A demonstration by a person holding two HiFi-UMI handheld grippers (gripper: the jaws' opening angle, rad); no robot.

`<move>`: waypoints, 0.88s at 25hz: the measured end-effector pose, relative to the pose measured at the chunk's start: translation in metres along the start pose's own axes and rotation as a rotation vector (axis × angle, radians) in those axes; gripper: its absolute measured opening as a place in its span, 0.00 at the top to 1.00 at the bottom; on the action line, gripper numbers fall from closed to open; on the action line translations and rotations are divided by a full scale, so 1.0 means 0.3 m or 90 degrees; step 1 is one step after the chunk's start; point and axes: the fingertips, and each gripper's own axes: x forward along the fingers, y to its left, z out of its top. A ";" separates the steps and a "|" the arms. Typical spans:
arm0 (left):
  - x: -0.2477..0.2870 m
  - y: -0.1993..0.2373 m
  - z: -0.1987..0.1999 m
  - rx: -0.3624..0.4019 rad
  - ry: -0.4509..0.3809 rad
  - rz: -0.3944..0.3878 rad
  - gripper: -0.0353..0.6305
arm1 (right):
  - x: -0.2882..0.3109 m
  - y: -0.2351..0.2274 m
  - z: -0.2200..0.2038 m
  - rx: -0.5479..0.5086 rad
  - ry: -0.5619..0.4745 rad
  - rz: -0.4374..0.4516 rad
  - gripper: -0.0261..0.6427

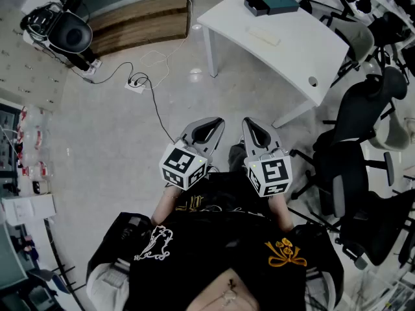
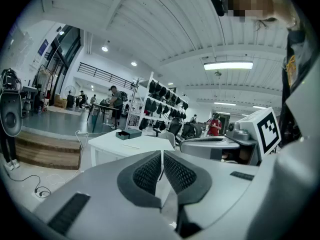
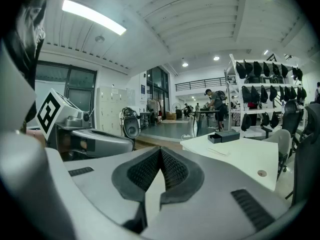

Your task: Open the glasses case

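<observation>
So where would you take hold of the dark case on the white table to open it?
A hedged call, since it is small here: the dark case lies flat near the far edge of the white table, with a lower, darker section jutting from one end. I'd come from above, pinch the taller body across its long sides, and take the jutting end endwise.

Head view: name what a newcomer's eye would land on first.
The left hand-held gripper and right hand-held gripper, both shut and empty, sit side by side mid-frame above the grey floor. At upper right a white table carries a dark case near its far end, and black office chairs crowd the right edge.
</observation>
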 end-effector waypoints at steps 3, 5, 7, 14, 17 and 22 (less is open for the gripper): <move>-0.012 0.003 0.010 0.002 0.001 -0.001 0.90 | 0.004 0.005 0.017 0.060 -0.036 0.004 0.94; -0.010 0.003 0.015 0.006 -0.001 -0.003 0.90 | 0.002 -0.006 0.027 0.090 -0.064 0.002 0.94; -0.003 0.005 0.015 0.009 -0.003 -0.005 0.90 | 0.002 -0.018 0.031 0.086 -0.073 -0.004 0.94; -0.001 0.002 0.007 0.009 -0.001 -0.008 0.90 | 0.001 -0.045 0.008 0.104 -0.069 -0.024 0.94; -0.003 0.002 0.009 0.008 0.000 -0.007 0.90 | -0.005 -0.056 0.004 0.120 -0.071 -0.027 0.94; 0.027 0.014 0.000 0.003 0.008 -0.006 0.90 | 0.006 -0.089 -0.016 0.135 -0.063 -0.031 0.94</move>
